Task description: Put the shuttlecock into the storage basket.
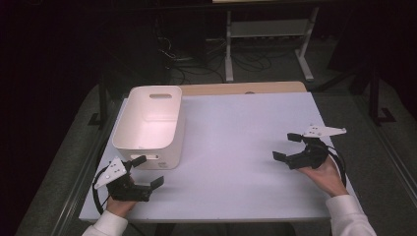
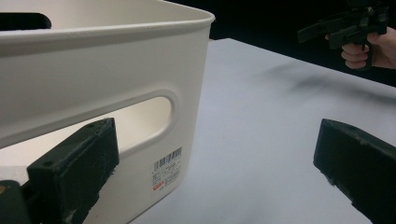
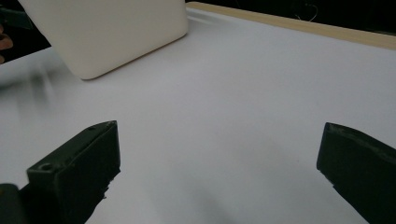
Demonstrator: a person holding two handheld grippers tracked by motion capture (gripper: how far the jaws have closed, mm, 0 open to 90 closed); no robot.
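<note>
A white plastic bin (image 1: 150, 123) with handle slots stands on the left of the white table (image 1: 236, 147); it looks empty inside. My left gripper (image 1: 149, 171) is open just in front of the bin's near end, holding nothing. In the left gripper view the bin (image 2: 93, 79) is very close, and my left gripper (image 2: 217, 163) has one jaw beside the handle slot and barcode label. My right gripper (image 1: 285, 146) is open over the table's right side, pointing left, with nothing in it. The right gripper view has the gripper (image 3: 217, 168) over bare table (image 3: 233, 107), with the bin (image 3: 116, 32) far off.
A wooden strip (image 1: 246, 88) runs along the table's far edge. Beyond it on the dark floor are a white frame stand (image 1: 268, 34) and cables. The right gripper (image 2: 322, 32) and its hand appear across the table in the left gripper view.
</note>
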